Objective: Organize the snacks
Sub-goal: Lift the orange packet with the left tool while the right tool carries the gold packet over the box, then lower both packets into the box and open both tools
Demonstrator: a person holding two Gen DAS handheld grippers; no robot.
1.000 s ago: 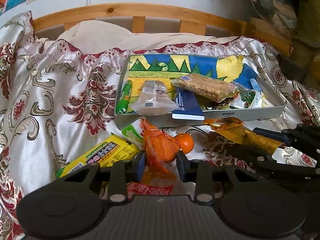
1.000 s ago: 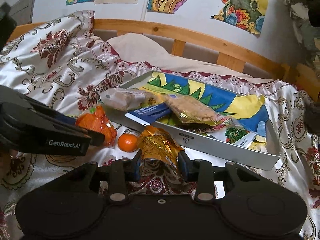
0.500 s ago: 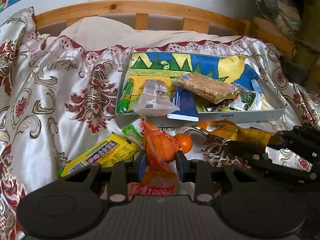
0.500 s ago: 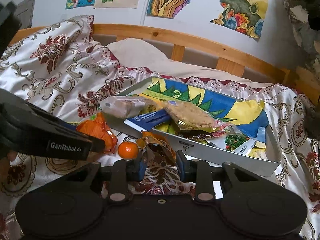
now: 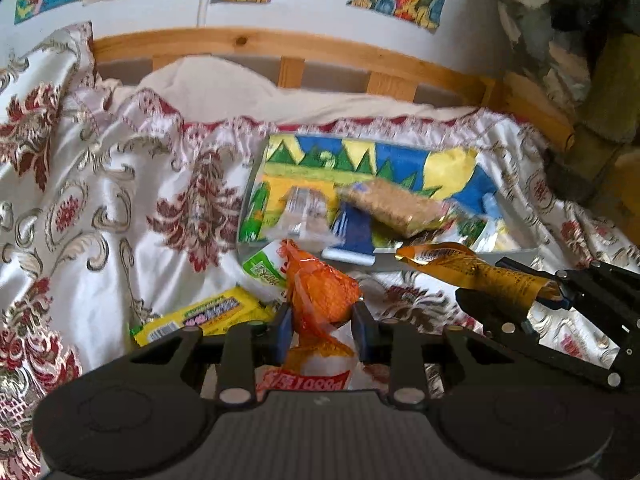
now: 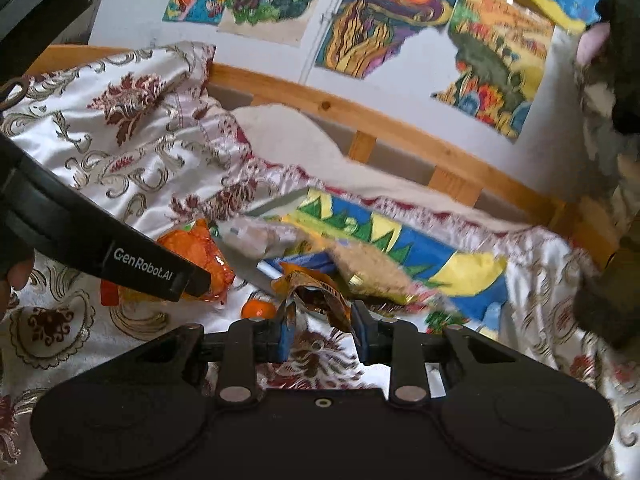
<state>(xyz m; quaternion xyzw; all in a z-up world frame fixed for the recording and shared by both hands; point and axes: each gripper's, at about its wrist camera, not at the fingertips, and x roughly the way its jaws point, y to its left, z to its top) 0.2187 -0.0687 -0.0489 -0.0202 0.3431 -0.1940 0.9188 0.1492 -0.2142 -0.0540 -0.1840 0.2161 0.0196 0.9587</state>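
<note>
Orange film crackles between the pads of our left gripper (image 5: 320, 322), which is clamped on the orange snack bag (image 5: 322, 296); our right gripper (image 6: 320, 330) is closed on the gold wrapper (image 6: 316, 294). Compared with a second ago, both packets have come up off the satin bedspread (image 5: 100, 208) and now hang in the air, just short of the tray (image 5: 516, 251) with the painted lining. We judge both to be mid-carry: the pick-ups are done, the drops are not. The tray already holds a grain bar (image 5: 394, 208), a clear-wrapped snack (image 5: 306, 216) and a blue packet (image 5: 356, 236), so room is tight along the near wall. Left on the cloth are the yellow packet (image 5: 208, 316), a green-and-white pouch (image 5: 266, 268) and a small orange (image 6: 258, 309). Crinkly wrappers may slip when released onto the pile.
</note>
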